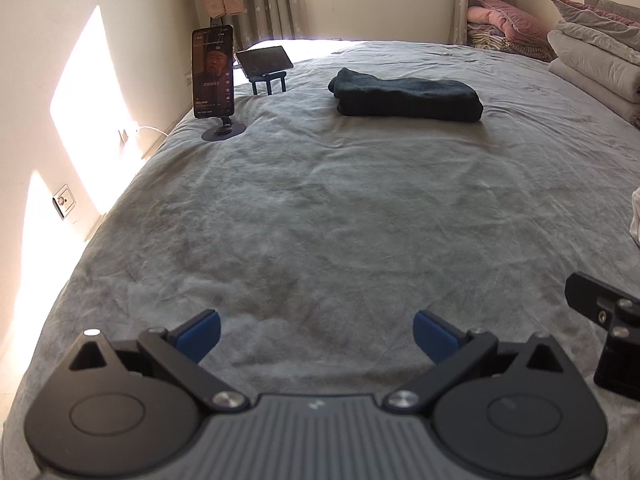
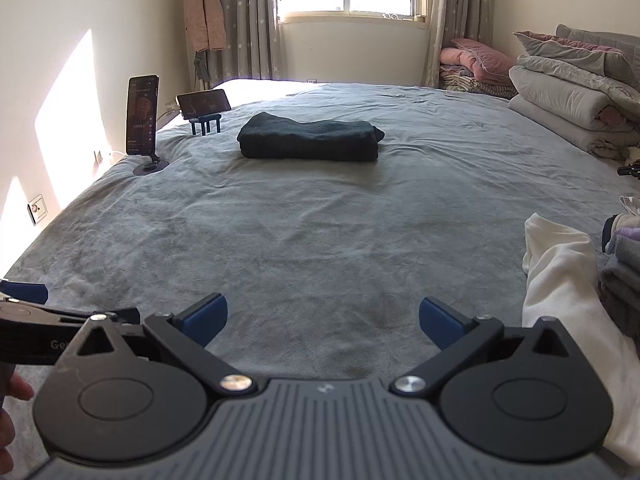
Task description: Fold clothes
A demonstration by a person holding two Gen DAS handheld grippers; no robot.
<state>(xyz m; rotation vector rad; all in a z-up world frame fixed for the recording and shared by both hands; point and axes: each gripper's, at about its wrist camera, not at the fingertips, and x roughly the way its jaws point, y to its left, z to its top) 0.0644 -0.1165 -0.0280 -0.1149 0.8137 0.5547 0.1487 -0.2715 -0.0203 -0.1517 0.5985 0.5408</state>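
Both grippers, left gripper (image 1: pixel 316 330) and right gripper (image 2: pixel 323 316), spread, empty, hovering over bed (image 1: pixel 320 208); dark garment (image 2: pixel 310 140) folded, parked far; white garment (image 2: pixel 560 276) nearest right, likely next.

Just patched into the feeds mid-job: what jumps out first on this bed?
A dark folded garment lies alone mid-bed toward the window. Two phones on stands sit at the far left edge, one upright, one sideways. An unfolded white garment lies at the near right beside the open right hand-held gripper; the left hand-held gripper is open too.
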